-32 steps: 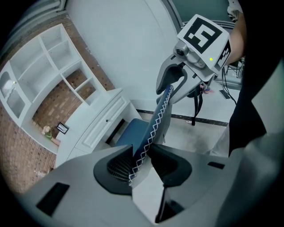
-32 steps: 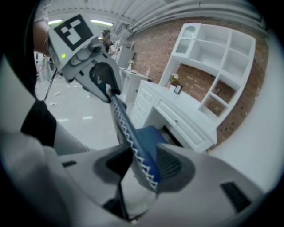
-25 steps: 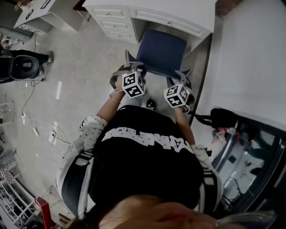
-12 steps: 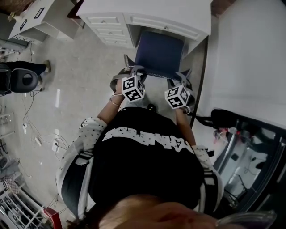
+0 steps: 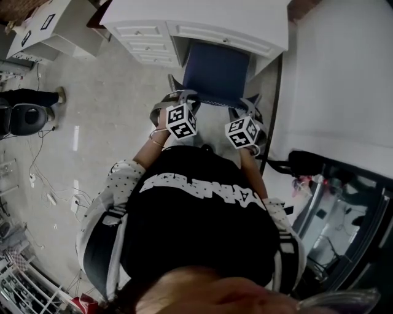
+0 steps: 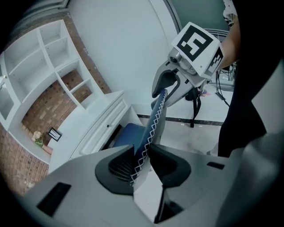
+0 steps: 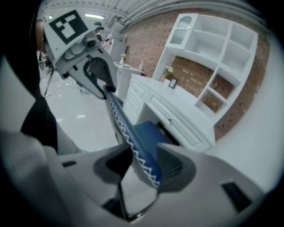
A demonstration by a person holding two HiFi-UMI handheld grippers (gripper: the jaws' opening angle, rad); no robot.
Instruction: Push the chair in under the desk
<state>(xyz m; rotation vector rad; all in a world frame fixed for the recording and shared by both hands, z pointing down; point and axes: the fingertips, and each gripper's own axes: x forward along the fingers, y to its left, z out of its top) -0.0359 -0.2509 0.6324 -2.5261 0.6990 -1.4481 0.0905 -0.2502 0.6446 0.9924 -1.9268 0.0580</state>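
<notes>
I count one blue chair (image 5: 216, 70) and one white worktop (image 5: 245, 18) over it. Two grippers are mine, a left gripper (image 6: 140, 156) and a right gripper (image 7: 145, 165), so two pairs of jaws and two marker cubes (image 5: 182, 121). The worktop has three stacked drawers (image 5: 149, 44), one long drawer (image 5: 224, 38) and one small picture frame (image 7: 173, 83).

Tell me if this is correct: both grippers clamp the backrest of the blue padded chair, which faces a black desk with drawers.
One mistake: the desk with drawers is white, not black, as the head view shows. The left gripper and right gripper do clamp the backrest of the blue padded chair, which faces that desk.
</notes>
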